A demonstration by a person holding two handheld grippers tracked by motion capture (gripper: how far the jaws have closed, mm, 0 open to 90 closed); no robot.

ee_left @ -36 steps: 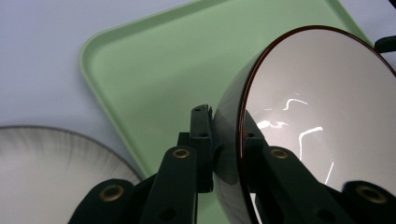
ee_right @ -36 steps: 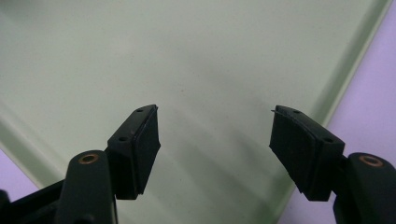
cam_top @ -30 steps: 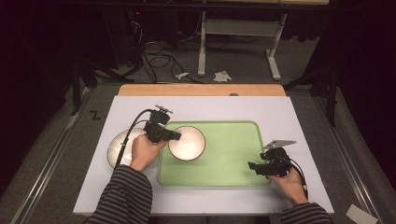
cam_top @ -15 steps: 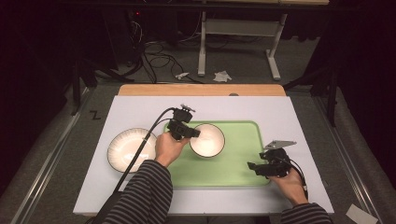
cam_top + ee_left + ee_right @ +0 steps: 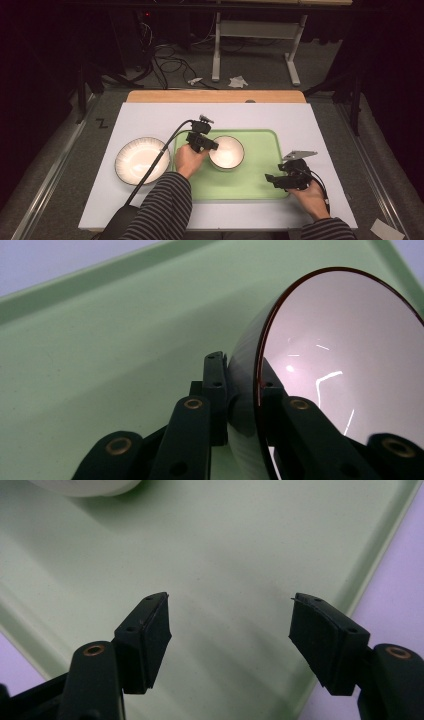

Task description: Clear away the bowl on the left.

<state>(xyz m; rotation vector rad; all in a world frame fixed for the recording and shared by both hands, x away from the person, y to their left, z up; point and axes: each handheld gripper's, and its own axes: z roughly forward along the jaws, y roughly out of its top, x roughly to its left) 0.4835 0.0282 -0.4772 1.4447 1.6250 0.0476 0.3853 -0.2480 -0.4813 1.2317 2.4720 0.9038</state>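
The left gripper (image 5: 212, 145) clamps the rim of a bowl (image 5: 227, 152), apparently resting on the green tray (image 5: 260, 170); the right gripper (image 5: 230, 630) hangs open above it.

Dark room surrounding a white tabletop (image 5: 310, 125); grey carpet floor (image 5: 260, 65) carrying tangled cables (image 5: 165, 55) and a table frame (image 5: 255, 35), upper frame.

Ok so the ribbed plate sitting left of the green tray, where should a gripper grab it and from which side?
Take the ribbed plate by its rim, one jaw over the edge and one under, as the left gripper holds the bowl. It lies flat and shallow on the white mat, so only the raised rim offers purchase. Coming from its near-left edge probably avoids the green tray.
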